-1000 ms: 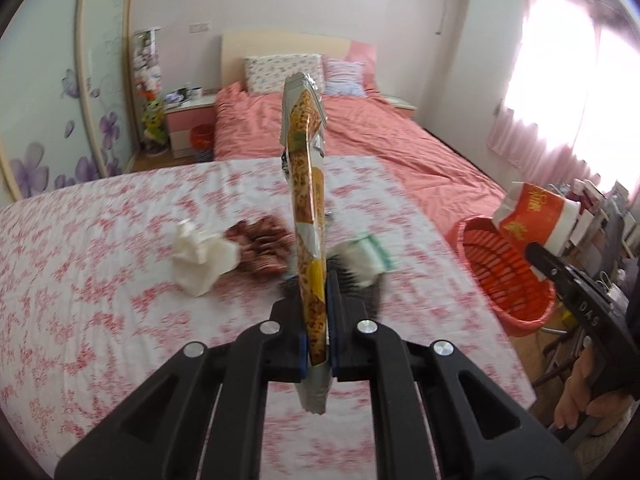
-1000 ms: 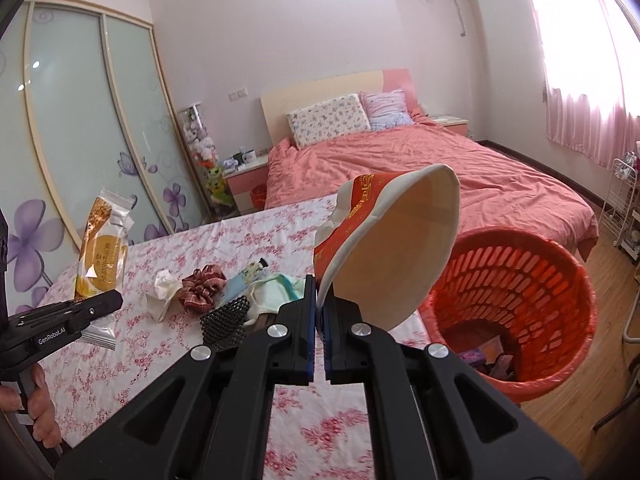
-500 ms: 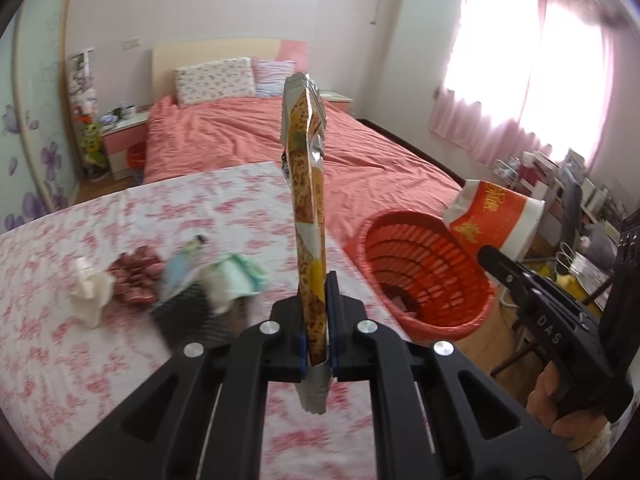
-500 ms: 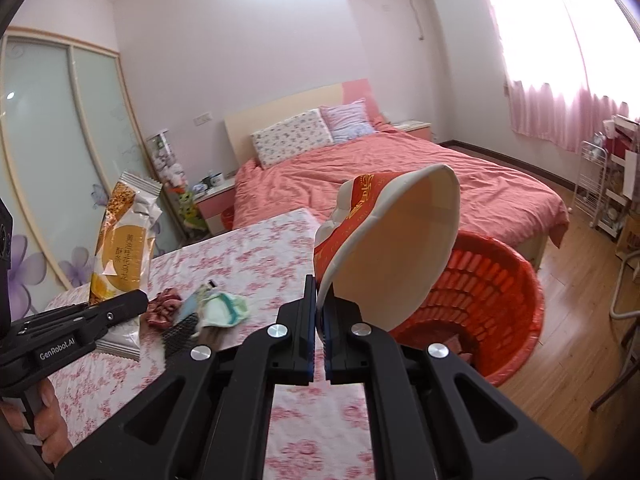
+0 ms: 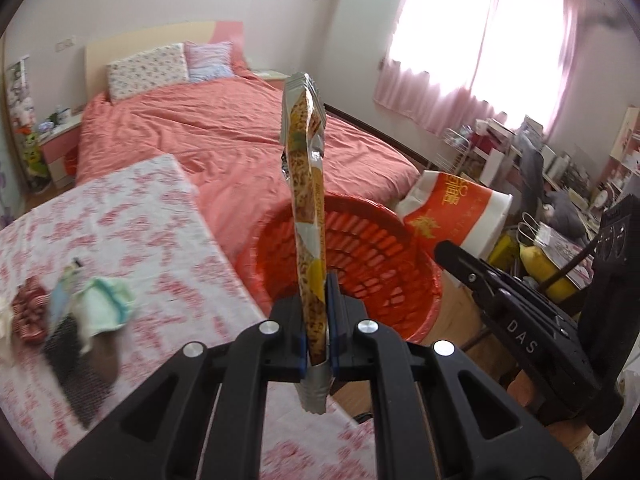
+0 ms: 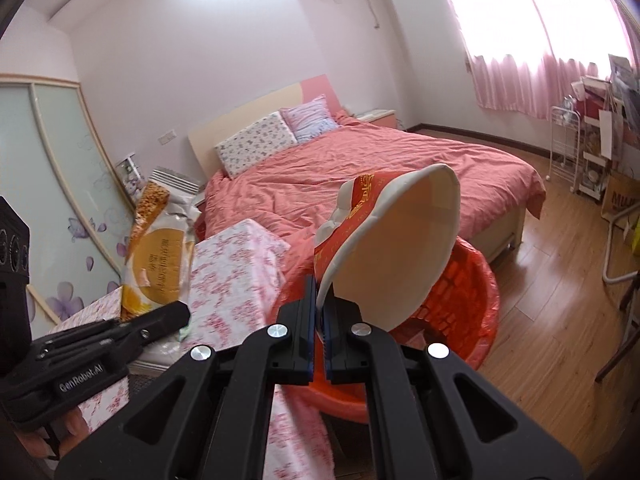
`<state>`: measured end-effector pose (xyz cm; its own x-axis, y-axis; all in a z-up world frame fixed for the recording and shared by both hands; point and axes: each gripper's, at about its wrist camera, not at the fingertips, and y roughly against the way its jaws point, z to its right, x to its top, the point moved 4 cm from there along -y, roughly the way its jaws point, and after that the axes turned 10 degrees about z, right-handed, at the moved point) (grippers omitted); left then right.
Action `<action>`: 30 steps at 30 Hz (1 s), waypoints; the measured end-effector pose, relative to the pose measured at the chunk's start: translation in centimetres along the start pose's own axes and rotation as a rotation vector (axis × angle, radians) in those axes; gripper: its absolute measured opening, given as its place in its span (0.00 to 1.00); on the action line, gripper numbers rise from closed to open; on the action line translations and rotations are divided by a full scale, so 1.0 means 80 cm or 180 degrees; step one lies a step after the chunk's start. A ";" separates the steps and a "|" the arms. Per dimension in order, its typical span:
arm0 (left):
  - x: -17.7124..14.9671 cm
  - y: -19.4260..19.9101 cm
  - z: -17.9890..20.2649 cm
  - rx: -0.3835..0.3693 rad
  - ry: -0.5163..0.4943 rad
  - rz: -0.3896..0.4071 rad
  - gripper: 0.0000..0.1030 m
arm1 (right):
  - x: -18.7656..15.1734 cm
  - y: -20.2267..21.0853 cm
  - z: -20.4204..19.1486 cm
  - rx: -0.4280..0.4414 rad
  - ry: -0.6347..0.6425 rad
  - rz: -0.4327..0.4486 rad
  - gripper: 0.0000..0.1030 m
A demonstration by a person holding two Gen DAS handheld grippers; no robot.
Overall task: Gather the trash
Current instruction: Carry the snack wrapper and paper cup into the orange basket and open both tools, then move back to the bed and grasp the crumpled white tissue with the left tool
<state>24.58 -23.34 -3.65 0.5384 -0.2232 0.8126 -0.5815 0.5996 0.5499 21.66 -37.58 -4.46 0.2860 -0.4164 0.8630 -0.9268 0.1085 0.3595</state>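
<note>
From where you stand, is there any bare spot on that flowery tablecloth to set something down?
Yes: the far corner of the tablecloth towards the bed is bare, as is the strip along its basket-side edge. The near left is crowded: a pale green wad, a dark mesh piece and a red scrunchie lie bunched together.

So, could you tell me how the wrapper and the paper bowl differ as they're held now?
The wrapper is flat, thin, orange-and-silver film; the paper bowl is a rounded, squashed red-and-white shell with a cream inside. The wrapper stands upright in the left gripper; the bowl tilts open-side outward from the right gripper. Both are pinched at one edge near the basket.
</note>
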 end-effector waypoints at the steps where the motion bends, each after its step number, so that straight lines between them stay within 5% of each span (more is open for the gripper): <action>1: -0.001 -0.013 0.005 -0.0029 -0.0020 -0.0035 0.09 | 0.000 -0.004 0.005 -0.0014 -0.0019 -0.0010 0.03; 11: -0.010 -0.103 0.015 -0.0047 -0.0057 -0.0290 0.14 | 0.000 -0.041 0.042 -0.0038 -0.0162 -0.0131 0.03; 15: -0.011 -0.114 0.003 0.0097 -0.0051 -0.0274 0.36 | -0.006 -0.048 0.042 -0.0029 -0.0163 -0.0215 0.07; 17: -0.012 -0.115 -0.005 0.0158 -0.0037 -0.0264 0.39 | -0.011 -0.051 0.041 -0.0062 -0.0148 -0.0256 0.20; 23: -0.017 -0.100 -0.037 0.0352 0.0031 -0.0238 0.48 | -0.017 -0.046 0.033 -0.0125 -0.0074 -0.0296 0.33; 30: -0.030 -0.046 -0.083 0.0700 -0.0027 -0.0135 0.57 | -0.011 -0.033 0.009 -0.0087 0.0035 -0.0280 0.33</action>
<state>29.43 -19.92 -8.92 0.5606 -0.2517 0.7889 -0.6779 0.4077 0.6118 23.68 -38.14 -6.46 0.3687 -0.4155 0.8315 -0.8911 0.0966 0.4434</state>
